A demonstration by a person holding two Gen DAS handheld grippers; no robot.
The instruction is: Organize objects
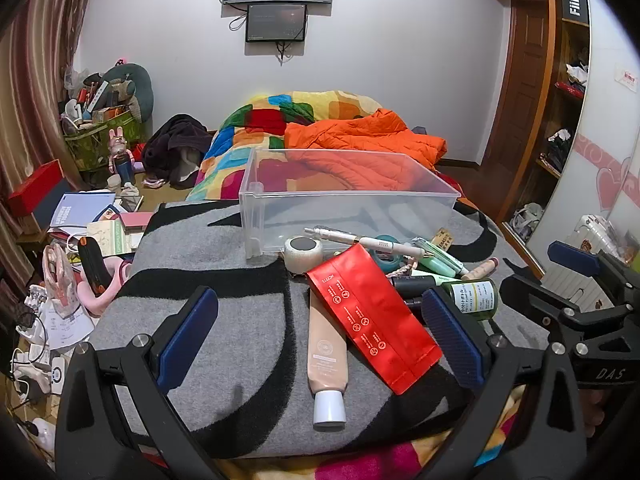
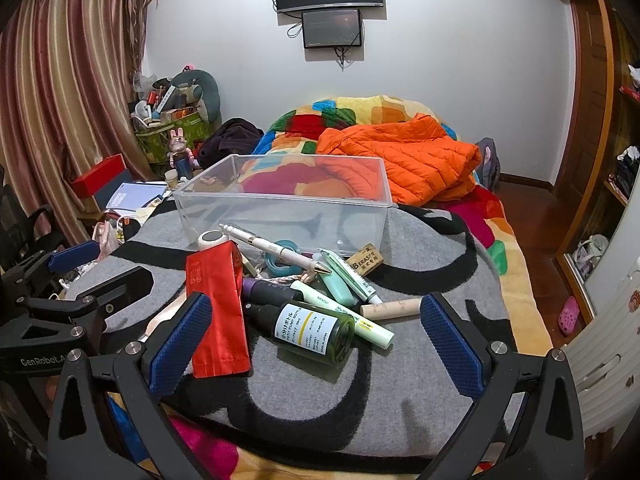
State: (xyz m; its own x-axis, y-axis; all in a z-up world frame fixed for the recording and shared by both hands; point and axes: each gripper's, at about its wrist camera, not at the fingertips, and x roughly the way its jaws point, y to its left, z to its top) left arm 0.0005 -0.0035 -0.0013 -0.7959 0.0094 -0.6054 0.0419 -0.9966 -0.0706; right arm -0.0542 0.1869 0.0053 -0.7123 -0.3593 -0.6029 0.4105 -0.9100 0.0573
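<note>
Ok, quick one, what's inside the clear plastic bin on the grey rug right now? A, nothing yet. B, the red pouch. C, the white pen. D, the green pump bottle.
A: the clear plastic bin is empty, with the red pouch, green pump bottle and white pen lying in front of it.

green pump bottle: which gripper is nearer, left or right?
Right. The right gripper is open with the green pump bottle lying between its fingers, untouched. The left gripper is open around the red pouch; the bottle lies just beyond its right finger.
</note>
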